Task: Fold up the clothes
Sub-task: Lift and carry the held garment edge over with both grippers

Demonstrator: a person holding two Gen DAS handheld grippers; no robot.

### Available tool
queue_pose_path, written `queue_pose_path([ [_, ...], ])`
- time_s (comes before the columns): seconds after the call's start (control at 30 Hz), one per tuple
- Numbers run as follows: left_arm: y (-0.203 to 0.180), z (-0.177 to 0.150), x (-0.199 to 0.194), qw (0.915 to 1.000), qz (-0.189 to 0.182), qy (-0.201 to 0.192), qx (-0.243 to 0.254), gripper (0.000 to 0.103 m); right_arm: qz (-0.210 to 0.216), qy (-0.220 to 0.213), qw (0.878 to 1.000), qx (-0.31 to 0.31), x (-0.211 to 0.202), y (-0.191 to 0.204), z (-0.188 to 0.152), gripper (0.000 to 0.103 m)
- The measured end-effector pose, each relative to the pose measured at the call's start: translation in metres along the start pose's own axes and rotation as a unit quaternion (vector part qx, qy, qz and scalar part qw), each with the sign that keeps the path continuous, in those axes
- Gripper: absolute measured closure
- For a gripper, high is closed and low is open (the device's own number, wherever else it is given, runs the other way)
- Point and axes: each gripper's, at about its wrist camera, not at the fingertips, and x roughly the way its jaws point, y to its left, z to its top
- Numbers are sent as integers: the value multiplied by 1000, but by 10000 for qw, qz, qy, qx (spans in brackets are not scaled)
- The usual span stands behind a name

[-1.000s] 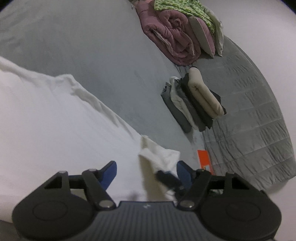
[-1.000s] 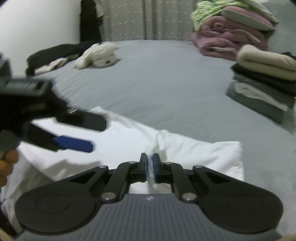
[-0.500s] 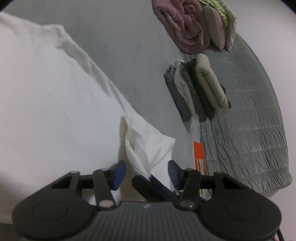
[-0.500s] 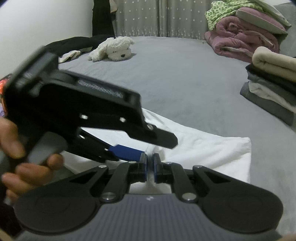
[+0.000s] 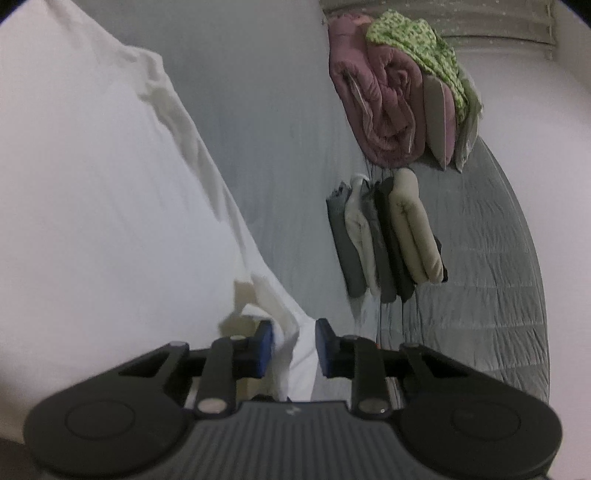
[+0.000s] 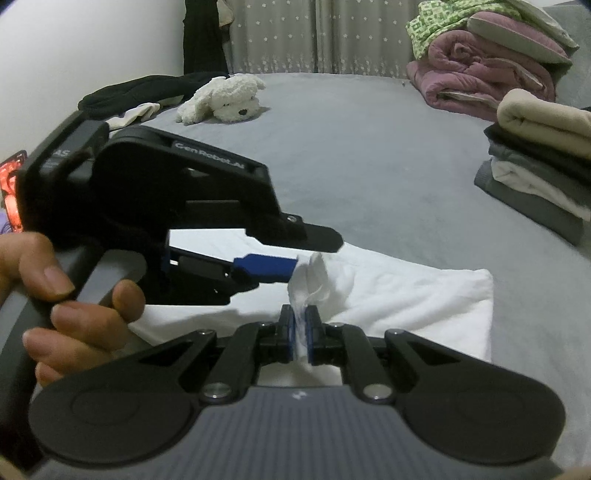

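While the white garment [image 6: 406, 295] lies spread on the grey bed [image 6: 369, 166], both claws work on one bunched fold of it near its front edge. The right claw [image 6: 300, 334] is clamped tight on that fold: its blue pads [image 6: 291, 332] are nearly together, with a thin ridge of white cloth pinched between them and rising above them. The left claw [image 5: 293, 349] approaches the same fold from the left of the right wrist view, held by a hand [image 6: 66, 295] wrapped around its grip. Its jaws have just been closing and now stand narrow, with white cloth between them. In the left wrist view the left pad lies against the cloth, while a small gap shows beside the right pad, so a firm pinch is not confirmed. In the right wrist view the blue fingertip [image 6: 266, 267] of the left claw touches the raised tuft of cloth. Beyond the garment, a stack of folded clothes [image 6: 539, 166] sits on the bed to the right, well apart from the garment, topped by a cream roll. A rolled pink quilt [image 6: 480, 74] with a green patterned cloth [image 6: 439, 22] on it lies farther back. A white plush dog [image 6: 225, 98] and dark clothing [image 6: 147, 88] lie at the far left of the bed, before a curtain [image 6: 295, 33].
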Motion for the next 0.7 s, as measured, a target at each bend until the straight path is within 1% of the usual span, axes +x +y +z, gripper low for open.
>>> queue_pose_path([
  [0.13,-1,1,1,9999,94,-46,83,83,5,29,10000,15,1,-1,-1,94],
  [0.2,2,1,2,9997,199,-67,128,91,7,43,10000,20,2,-1,-1,94],
  [0.3,2,1,2,9991,312,-111,248,99,-8,64,10000,-5,3,0,-2,94],
  [0.53,-7,0,-3,9956,516,-297,717,101,-15,-8,10000,-16,1,2,3,94],
  [0.7,-19,6,-16,9904,624,-476,1139,101,32,-163,9999,14,-3,9,13,93],
])
